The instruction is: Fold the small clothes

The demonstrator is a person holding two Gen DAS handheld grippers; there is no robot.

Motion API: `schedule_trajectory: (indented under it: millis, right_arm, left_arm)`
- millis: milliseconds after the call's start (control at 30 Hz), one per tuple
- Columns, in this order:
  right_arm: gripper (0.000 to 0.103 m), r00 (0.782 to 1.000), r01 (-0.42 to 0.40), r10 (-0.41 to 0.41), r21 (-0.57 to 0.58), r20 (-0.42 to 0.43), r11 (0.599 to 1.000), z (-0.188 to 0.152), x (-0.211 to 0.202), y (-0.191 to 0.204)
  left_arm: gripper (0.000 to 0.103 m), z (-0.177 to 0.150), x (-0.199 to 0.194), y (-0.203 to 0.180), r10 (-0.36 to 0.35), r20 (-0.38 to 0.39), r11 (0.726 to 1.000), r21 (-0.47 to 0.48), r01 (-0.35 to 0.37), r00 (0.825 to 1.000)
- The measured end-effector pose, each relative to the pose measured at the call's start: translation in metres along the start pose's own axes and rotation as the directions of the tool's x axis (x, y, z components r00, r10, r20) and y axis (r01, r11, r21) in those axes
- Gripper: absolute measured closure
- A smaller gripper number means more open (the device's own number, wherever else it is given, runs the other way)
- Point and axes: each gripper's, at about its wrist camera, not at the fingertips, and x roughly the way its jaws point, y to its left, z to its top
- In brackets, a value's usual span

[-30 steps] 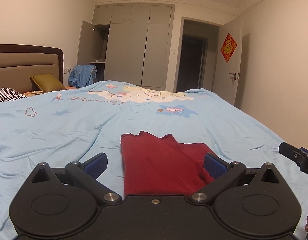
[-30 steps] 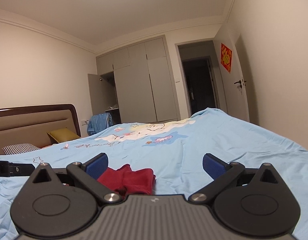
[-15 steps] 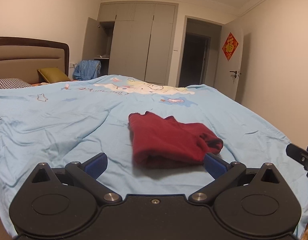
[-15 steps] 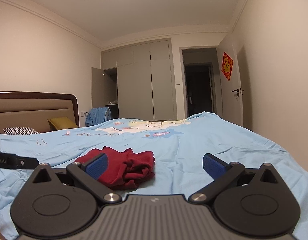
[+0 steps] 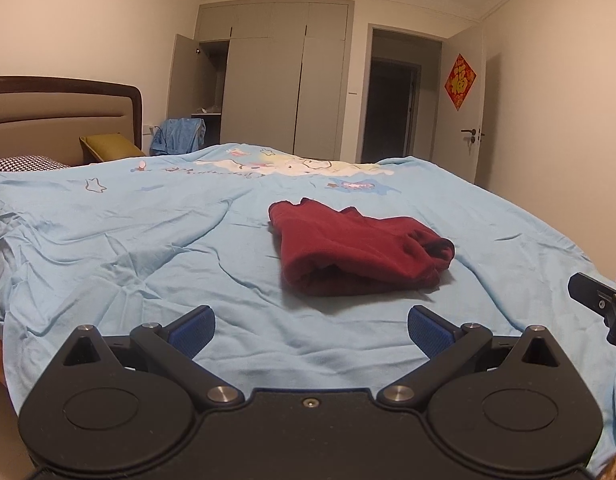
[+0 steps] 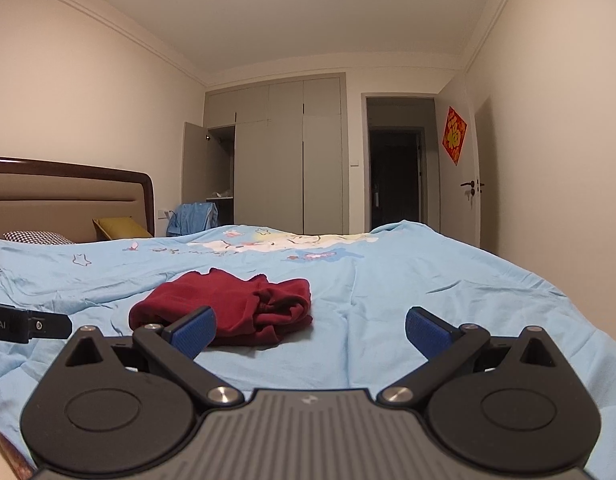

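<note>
A wrinkled light-blue cartoon-print bedsheet (image 5: 147, 248) covers the bed, with a brown-framed padded headboard (image 5: 59, 120) far left and grey wardrobe doors (image 5: 283, 92) on the far wall. The folded dark-red garment (image 5: 356, 248) lies mid-bed, bare sheet all around it. The left gripper (image 5: 311, 328) and right gripper (image 6: 310, 330) hover near it, both spread wide, holding nothing.

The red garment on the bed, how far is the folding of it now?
Done: the red garment lies folded in a compact bundle on the blue bedsheet. In hand: nothing; the left gripper and right gripper are open and empty. Left: no other unfolded clothes visible on the sheet.
</note>
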Motion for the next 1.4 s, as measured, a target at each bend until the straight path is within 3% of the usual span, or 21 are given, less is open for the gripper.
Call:
schedule_trajectory:
  millis: [1400]
  right_arm:
    - [0.000, 1.000, 0.000, 0.000, 0.009, -0.010, 1.000, -0.0045, 0.0024, 0.0005]
  left_arm:
    - [0.001, -0.0016, 0.0011, -0.0016, -0.001, -0.008, 1.000, -0.011, 0.001, 1.000]
